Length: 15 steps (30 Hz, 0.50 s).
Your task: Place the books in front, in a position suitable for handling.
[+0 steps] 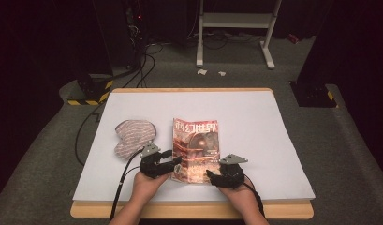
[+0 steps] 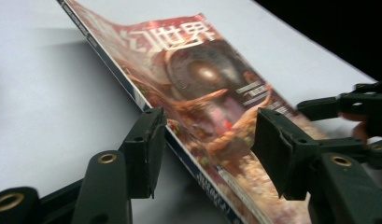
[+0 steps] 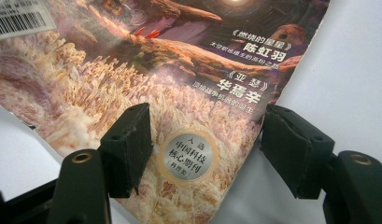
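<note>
A magazine (image 1: 196,150) with a red and brown cover lies on the white table top (image 1: 254,122), its title at the far end. My left gripper (image 1: 176,167) is at the lower left of the magazine, by the spine. In the left gripper view its jaws (image 2: 209,135) stand apart across the slightly raised spine edge (image 2: 179,144), one pad beside the spine, the other over the cover. My right gripper (image 1: 213,176) is at the lower right corner. Its jaws (image 3: 207,135) stand apart over the corner with the round silver sticker (image 3: 187,155), not pressing on it.
A striped grey cloth (image 1: 133,137) lies left of the magazine, just beyond my left gripper. The table's wooden front edge (image 1: 189,210) runs below both hands. A white frame (image 1: 236,21), cables and dark equipment stand on the floor behind the table.
</note>
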Motion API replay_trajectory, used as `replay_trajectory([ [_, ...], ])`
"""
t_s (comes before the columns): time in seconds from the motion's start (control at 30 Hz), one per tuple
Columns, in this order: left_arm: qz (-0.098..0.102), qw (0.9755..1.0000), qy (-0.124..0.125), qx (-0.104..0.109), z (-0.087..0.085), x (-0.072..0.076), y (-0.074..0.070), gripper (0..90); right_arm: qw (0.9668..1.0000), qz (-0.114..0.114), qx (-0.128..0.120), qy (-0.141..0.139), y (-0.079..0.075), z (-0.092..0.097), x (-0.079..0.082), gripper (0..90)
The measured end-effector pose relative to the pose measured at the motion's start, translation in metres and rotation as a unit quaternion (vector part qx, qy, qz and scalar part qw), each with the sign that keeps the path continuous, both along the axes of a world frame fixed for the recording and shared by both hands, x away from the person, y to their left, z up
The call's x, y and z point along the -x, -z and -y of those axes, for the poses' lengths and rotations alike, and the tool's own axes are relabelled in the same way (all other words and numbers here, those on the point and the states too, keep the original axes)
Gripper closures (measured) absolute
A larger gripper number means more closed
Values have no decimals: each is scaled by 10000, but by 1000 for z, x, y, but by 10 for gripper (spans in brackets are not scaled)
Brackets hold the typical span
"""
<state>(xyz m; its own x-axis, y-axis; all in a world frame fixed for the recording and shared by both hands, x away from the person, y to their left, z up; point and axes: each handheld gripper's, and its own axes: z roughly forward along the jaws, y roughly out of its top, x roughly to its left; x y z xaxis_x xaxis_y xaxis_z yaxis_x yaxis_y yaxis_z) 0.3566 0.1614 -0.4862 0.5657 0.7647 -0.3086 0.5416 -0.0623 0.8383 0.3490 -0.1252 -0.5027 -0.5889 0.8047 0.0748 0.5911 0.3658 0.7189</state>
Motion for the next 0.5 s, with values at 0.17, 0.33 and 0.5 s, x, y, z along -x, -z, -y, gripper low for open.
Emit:
replay_trajectory([
  [0.17, -208, 9990, 300, 239, 7, 3, 3, 430, 10000, 21, -1, 17, 0, 1, 1, 335],
  [0.33, -323, 9982, 498, 85, 19, 5, 7, 424, 10000, 10, -1, 10, 0, 1, 1, 336],
  [0.5, -170, 9992, 365, 10, 10, 7, 0, 424, 10000, 28, -6, -46, 0, 2, -1, 331],
])
